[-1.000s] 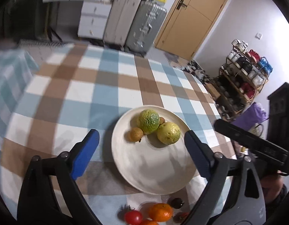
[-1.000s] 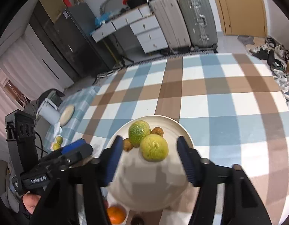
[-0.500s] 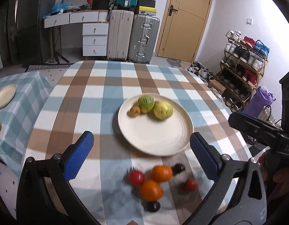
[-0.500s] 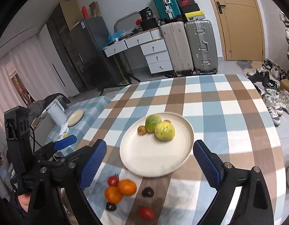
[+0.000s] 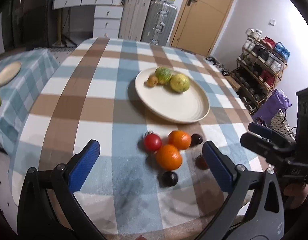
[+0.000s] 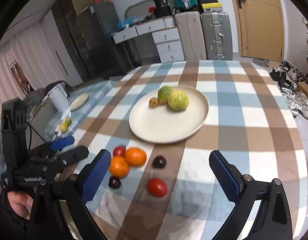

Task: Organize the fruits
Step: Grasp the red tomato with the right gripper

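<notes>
A round table (image 5: 78,108) under a blue, brown and white checked cloth fills the room's middle. On it sits a wide cream plate (image 5: 174,108), the landmark for everything else. At the plate's far side lie a green melon-like fruit (image 5: 163,75), a yellow-green fruit (image 5: 180,83) touching it, and a small brown fruit (image 5: 152,81) just beside the green one.

Off the plate's near edge, on the cloth, a loose cluster waits: two oranges (image 5: 169,157) touching each other, a red tomato (image 5: 152,142) against them, a second tomato (image 6: 157,187) a little apart, and two dark plums (image 6: 159,162), one nearer the plate than the other.

The left gripper (image 5: 152,167) hovers over this cluster on the side away from the plate, its blue fingers (image 5: 84,167) spread wide and holding nothing. The right gripper (image 6: 160,175) hangs beside it, likewise nearer the cluster than the plate, fingers (image 6: 224,178) wide apart and empty.
</notes>
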{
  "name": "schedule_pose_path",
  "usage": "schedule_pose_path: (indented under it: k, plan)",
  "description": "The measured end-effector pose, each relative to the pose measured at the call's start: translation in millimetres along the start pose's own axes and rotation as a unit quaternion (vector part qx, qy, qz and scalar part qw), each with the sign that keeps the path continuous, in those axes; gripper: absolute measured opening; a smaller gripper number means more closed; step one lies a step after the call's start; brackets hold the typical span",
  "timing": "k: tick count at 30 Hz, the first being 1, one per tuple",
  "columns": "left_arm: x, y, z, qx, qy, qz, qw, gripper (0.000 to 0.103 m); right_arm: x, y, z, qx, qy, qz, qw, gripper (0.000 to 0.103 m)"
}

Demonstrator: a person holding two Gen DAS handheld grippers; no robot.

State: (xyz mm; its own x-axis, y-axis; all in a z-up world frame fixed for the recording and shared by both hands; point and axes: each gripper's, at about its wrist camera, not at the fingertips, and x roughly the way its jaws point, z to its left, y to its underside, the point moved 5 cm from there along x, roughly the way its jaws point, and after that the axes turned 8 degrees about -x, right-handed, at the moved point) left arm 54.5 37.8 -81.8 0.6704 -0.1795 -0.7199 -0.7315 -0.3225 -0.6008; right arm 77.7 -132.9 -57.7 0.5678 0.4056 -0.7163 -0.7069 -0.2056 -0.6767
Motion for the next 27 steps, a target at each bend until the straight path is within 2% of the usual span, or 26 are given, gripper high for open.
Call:
schedule_pose_path:
  k: [4, 8, 11, 15, 20, 24, 27]
  plan:
    - [-2, 1, 7, -0.019, 0.002, 0.000, 0.9998, 0.102, 13, 15, 2, -0.007, 0.002, 0.026, 1.000, 0.098]
    - [-3, -2, 7, -0.022, 0.003, -0.002, 0.9998, 0.102, 29, 27, 4, -0.024, -0.005, 0.055, 0.998, 0.082]
    - [-3, -3, 10, -0.031, 0.010, 0.003, 0.9995, 0.102, 43, 39, 4, -0.035, 0.002, 0.085, 0.996, 0.078]
    - [-3, -4, 13, -0.045, 0.019, 0.009, 0.9988, 0.102, 47, 44, 7, -0.049, 0.005, 0.092, 0.995, 0.075]
    - [-2, -4, 13, -0.048, 0.023, 0.014, 0.9985, 0.102, 57, 50, 11, -0.068, 0.012, 0.110, 0.992, 0.051]
    - [-1, -3, 11, -0.050, 0.026, 0.015, 0.9983, 0.102, 60, 52, 14, -0.081, 0.010, 0.110, 0.991, 0.044]
    - [0, -2, 12, -0.055, 0.028, 0.020, 0.9979, 0.102, 62, 53, 19, -0.096, 0.011, 0.114, 0.989, 0.033]
